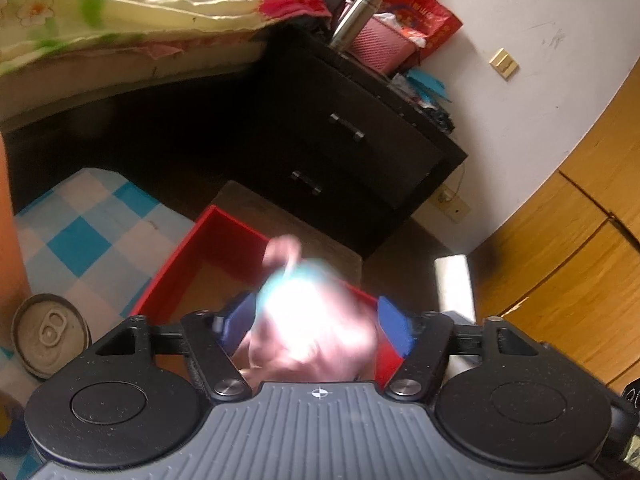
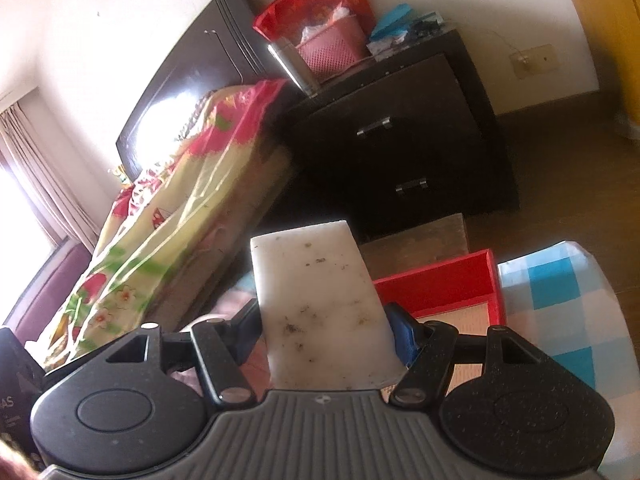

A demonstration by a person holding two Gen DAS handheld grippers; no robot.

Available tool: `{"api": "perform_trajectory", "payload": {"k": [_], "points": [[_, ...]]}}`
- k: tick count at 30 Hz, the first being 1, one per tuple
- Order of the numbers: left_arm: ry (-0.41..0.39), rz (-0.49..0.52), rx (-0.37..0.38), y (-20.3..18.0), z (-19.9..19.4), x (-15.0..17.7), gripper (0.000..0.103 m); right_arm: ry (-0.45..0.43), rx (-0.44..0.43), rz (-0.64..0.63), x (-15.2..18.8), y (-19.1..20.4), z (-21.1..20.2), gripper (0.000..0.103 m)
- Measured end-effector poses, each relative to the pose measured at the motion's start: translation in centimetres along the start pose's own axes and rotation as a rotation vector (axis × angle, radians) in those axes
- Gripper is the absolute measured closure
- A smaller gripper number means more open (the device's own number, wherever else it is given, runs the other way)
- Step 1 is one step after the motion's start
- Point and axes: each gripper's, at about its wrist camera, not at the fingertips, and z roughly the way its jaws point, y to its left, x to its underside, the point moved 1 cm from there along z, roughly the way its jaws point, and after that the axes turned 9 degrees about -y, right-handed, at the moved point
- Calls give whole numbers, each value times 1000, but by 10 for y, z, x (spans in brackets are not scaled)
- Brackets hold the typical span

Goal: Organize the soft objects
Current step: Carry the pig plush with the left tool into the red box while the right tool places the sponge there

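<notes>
left gripper point(image 1: 314, 322): fingers pinch a blurred pink-and-teal soft toy point(image 1: 308, 320), held above the red box point(image 1: 208, 236) | right gripper point(image 2: 324, 334): fingers clamp a white foam block point(image 2: 320, 304) with dirty specks, upright, near the red box point(image 2: 440, 284) | box beside blue-checked cloth point(image 1: 92, 232), near dark 2-drawer nightstand point(image 2: 404, 152)

Locate the tray point(image 1: 200, 252) first: the nightstand point(image 1: 360, 136) stands behind it, the can point(image 1: 50, 334) left of it, the bed point(image 1: 120, 20) beyond.
</notes>
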Motion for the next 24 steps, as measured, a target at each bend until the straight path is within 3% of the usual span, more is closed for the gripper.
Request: {"api": "perform_trajectory", "payload": {"k": [10, 24], "points": [[10, 6, -41, 11, 2, 1, 32, 55, 126, -47, 21, -18, 34, 55], [28, 29, -35, 5, -28, 14, 23, 45, 135, -10, 14, -12, -4, 52]]}}
